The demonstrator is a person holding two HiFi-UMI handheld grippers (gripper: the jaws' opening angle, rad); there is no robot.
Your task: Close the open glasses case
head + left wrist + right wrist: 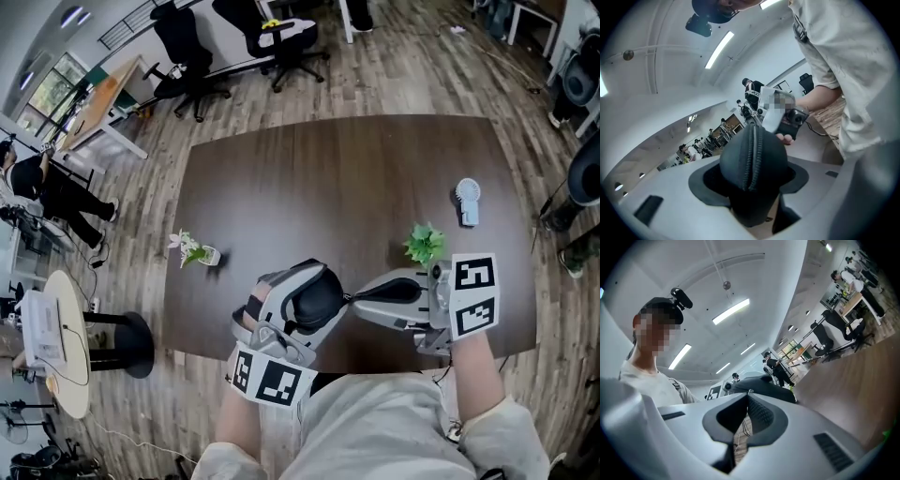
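You are working at the near edge of the wide dark table (375, 159), and the glasses case (319, 298) is hanging just above that edge, off the surface, rather than lying on it.

The case is a black, domed, fabric-covered shell. It is probably light and fairly stiff, with a little spring where the two halves meet. The woven cover should be giving your pads good friction, so slipping is a small worry. Crushing looks unlikely too, though a hard squeeze could be bowing the shell and pulling the teeth out of line.

Your left gripper (750, 183) is holding it now, with its pads pressing on the two flanks and the seam facing back at you between them. That looks like the right hold, since the squeeze is pushing the halves together while leaving the zip track free. Stay on the broad middle of the shell, not the rounded end.

Your right gripper (746, 399) is lying level beside the case with its jaws fully together and its tips right at the case's end. Whether those tips are pinching a pull tab, I cannot tell.

The zipper (752, 154) is running up the case's middle as two ribbed rows side by side. It is small and fiddly, so take any tab by its flat faces.
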